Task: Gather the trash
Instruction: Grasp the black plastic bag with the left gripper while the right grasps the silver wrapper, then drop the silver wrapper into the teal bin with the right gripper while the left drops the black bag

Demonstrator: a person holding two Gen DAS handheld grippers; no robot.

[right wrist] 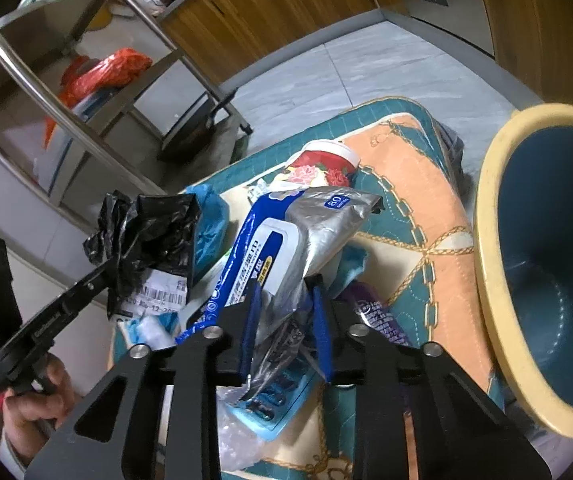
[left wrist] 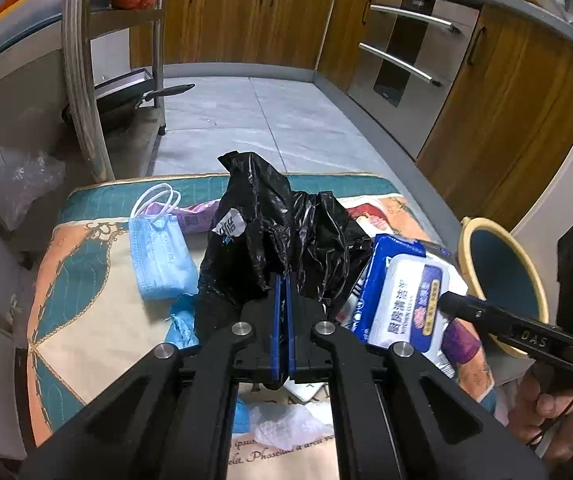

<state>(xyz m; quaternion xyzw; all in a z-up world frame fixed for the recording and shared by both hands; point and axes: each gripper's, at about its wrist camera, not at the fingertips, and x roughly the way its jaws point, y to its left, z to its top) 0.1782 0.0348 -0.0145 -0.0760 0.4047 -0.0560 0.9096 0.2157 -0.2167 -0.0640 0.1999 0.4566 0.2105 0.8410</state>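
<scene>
My left claw (left wrist: 284, 280) is clenched on the crumpled black plastic bag (left wrist: 282, 224), which stands up from the patterned cloth (left wrist: 86, 280). My right claw (right wrist: 286, 300) pinches the silver-and-blue wipes pack (right wrist: 298, 236) just beside it. A blue face mask (left wrist: 162, 256) lies left of the bag; the blue bin (right wrist: 542, 272) waits to the right.
</scene>
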